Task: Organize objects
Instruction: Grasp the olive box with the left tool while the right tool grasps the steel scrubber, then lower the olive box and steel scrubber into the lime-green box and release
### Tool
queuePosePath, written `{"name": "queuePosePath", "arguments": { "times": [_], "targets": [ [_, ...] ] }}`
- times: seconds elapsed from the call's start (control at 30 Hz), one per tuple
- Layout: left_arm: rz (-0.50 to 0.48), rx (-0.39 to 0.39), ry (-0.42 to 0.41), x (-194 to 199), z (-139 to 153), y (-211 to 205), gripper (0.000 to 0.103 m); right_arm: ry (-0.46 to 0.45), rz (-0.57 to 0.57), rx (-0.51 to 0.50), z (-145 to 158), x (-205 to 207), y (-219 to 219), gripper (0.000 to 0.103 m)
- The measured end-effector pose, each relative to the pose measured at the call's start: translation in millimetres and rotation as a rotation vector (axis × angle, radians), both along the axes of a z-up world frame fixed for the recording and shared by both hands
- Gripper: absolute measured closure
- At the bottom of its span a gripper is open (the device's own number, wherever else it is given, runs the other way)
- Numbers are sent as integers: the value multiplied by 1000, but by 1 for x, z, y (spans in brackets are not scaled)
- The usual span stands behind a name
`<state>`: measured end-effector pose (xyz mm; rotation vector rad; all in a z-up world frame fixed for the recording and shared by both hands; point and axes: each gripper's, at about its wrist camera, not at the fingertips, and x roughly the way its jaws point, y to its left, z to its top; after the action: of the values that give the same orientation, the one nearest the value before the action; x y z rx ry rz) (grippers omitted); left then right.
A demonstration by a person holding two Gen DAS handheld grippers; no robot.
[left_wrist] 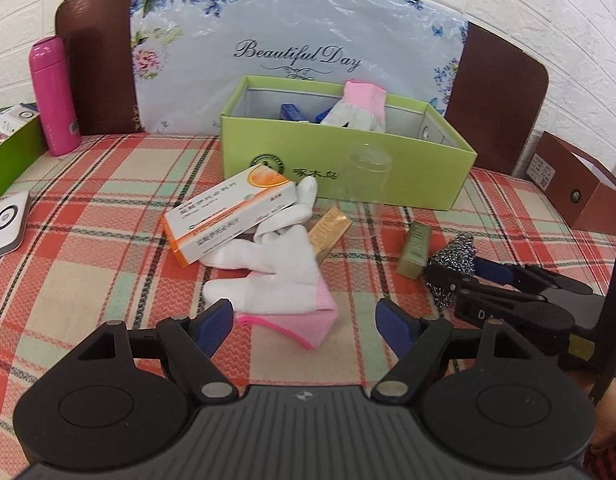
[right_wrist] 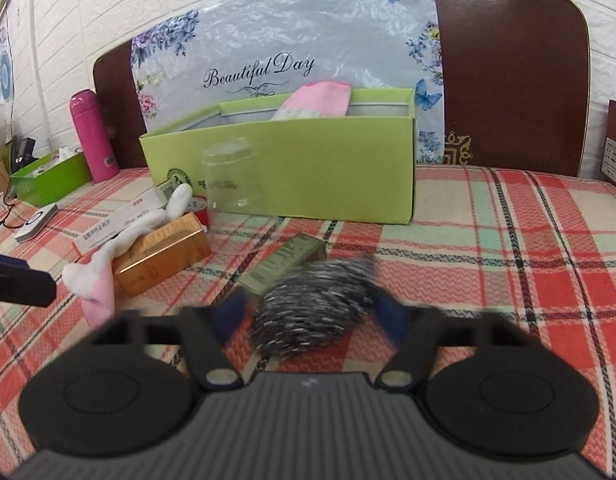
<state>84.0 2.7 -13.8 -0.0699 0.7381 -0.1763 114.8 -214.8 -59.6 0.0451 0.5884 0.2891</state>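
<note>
Left gripper [left_wrist: 306, 322]: wide open, holding nothing, low in the middle of the left wrist view; its blue pads sit on either side of the glove's pink cuff.
Right gripper [right_wrist: 311, 314]: its two blue pads press on the steel scrubber [right_wrist: 313, 304] from both sides, low in the middle of the right wrist view; the picture is blurry here.
White glove [left_wrist: 274, 276]: lies on the plaid cloth [left_wrist: 88, 216], middle of the left wrist view, fingers pointing up the frame.
Orange and white box [left_wrist: 228, 212]: lies on the glove's fingers, left of middle.
Gold box [right_wrist: 162, 258]: touches the glove, left of middle in the right wrist view.
Olive box [right_wrist: 286, 260]: just above the scrubber.
Clear cup [right_wrist: 230, 178]: upside down, in front of the green box.
Green box [left_wrist: 343, 160]: upper middle, open, with a second glove [left_wrist: 359, 106] hanging over its back edge.
Pink bottle [left_wrist: 54, 96]: stands upright, upper left.
White gadget [left_wrist: 6, 224]: flat on the cloth, far left edge.
</note>
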Motion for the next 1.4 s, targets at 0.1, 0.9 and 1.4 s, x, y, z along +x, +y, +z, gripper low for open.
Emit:
{"name": "queuePosePath", "arguments": {
  "times": [0.1, 0.9, 1.4],
  "targets": [
    [-51, -5, -10, 9, 2, -15, 22, 4, -16, 7, 5, -14, -8, 54],
    [-256, -7, 101, 37, -38, -71, 80, 31, -56, 19, 2, -79, -35, 47],
    [-242, -28, 90, 35, -42, -72, 69, 93, -70, -17, -2, -71, -32, 52]
  ]
}}
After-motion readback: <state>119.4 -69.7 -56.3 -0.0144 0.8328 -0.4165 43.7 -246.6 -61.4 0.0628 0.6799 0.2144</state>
